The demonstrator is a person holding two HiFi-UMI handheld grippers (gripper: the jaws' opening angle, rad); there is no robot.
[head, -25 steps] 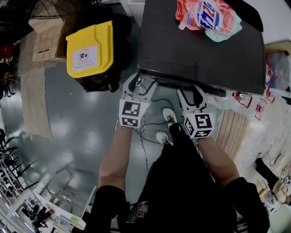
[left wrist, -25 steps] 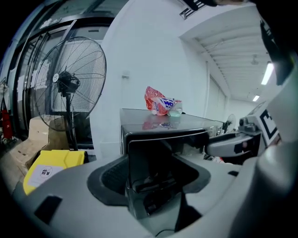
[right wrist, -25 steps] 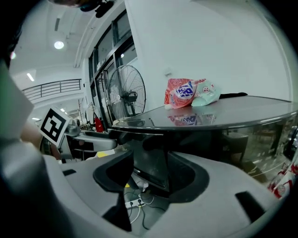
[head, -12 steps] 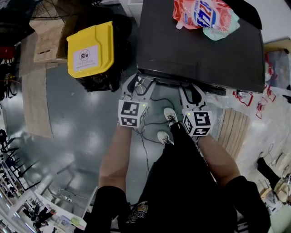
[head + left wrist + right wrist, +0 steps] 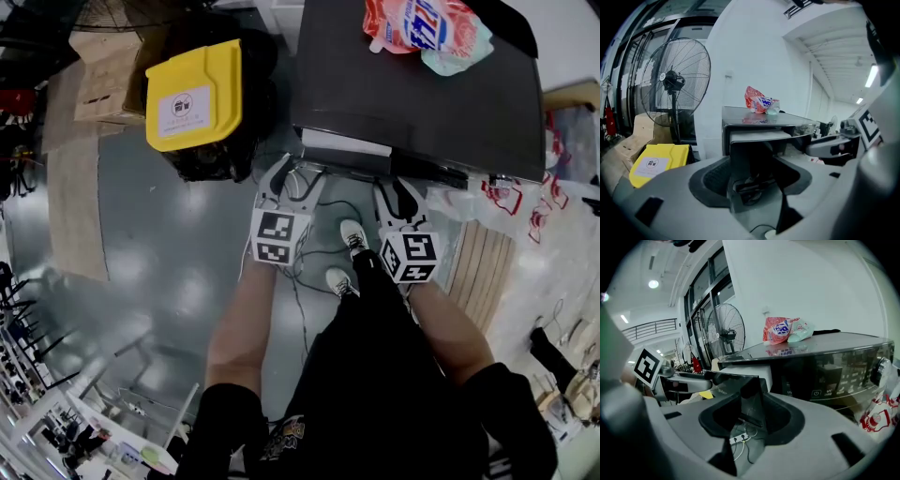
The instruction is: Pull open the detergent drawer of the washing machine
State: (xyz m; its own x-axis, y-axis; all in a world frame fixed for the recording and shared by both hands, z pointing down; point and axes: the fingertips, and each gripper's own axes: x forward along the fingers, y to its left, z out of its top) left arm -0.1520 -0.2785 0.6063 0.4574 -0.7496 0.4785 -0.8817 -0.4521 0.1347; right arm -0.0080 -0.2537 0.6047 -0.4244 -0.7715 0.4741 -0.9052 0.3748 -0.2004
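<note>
Left gripper (image 5: 292,174) pinching drawer (image 5: 342,142) front; right gripper (image 5: 398,191) pinching same panel's other end. Drawer partly out at washer's (image 5: 422,103) front-left corner. Pull step looks under way. Next, likely: straight draw away from washer, firm grip, no twist.

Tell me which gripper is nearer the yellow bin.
Left. The left gripper holds the drawer at the end just beside the bin. The right gripper holds the drawer's other end, farther from the bin.
</note>
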